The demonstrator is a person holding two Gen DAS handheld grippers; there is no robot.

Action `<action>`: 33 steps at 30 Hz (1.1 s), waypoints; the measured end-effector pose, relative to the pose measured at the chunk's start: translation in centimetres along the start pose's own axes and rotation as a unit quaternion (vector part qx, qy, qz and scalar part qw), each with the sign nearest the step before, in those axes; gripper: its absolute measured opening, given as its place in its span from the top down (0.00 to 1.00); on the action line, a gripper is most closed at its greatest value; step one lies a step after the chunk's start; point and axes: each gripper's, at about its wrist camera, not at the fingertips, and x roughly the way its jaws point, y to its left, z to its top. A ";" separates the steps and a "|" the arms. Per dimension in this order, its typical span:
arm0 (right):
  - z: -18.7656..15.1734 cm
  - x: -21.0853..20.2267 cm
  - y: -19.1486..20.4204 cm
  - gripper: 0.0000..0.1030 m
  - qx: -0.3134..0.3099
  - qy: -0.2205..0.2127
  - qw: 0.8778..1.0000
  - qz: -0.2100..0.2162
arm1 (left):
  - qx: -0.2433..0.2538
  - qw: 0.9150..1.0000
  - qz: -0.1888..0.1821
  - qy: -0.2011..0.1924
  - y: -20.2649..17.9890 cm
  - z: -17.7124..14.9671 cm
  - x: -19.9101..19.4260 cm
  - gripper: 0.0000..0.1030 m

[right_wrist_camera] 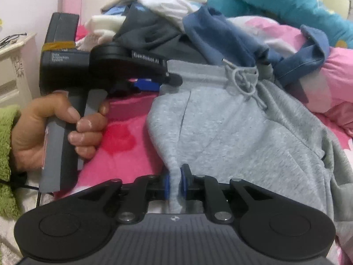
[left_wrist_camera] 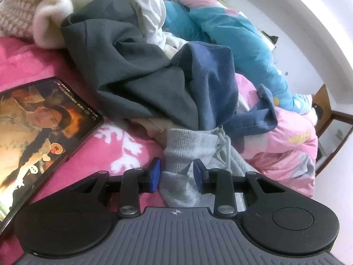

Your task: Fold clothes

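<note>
though clamped, grey sweatpants (right_wrist_camera: 231,137) rumpled

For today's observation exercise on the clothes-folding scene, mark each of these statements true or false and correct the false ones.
1. The right gripper is shut on the grey sweatpants. True.
2. The left gripper is clamped shut. False: its jaws are apart, with grey fabric between them.
3. A phone with a lit screen lies on the pink blanket. True.
4. The sweatpants' drawstring is untied and pulled out. False: it is knotted at the waistband.
5. The hand holding the left gripper wears a blue sleeve. False: the green sleeve is fuzzy.
</note>
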 end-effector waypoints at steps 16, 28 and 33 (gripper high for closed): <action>-6.4 -10.3 -4.7 0.44 0.234 -0.063 0.970 0.025 | 0.135 0.988 0.039 -0.067 -6.1 -0.3 -6.1 0.50; -14.4 -19.5 -11.3 0.44 0.408 -0.161 0.899 0.011 | 0.228 0.971 -0.066 0.008 -16.0 -4.4 -5.1 0.35; -14.9 -25.2 -14.2 0.43 0.382 -0.174 0.899 -0.125 | 0.264 0.960 -0.070 0.060 -17.7 -8.1 -2.1 0.35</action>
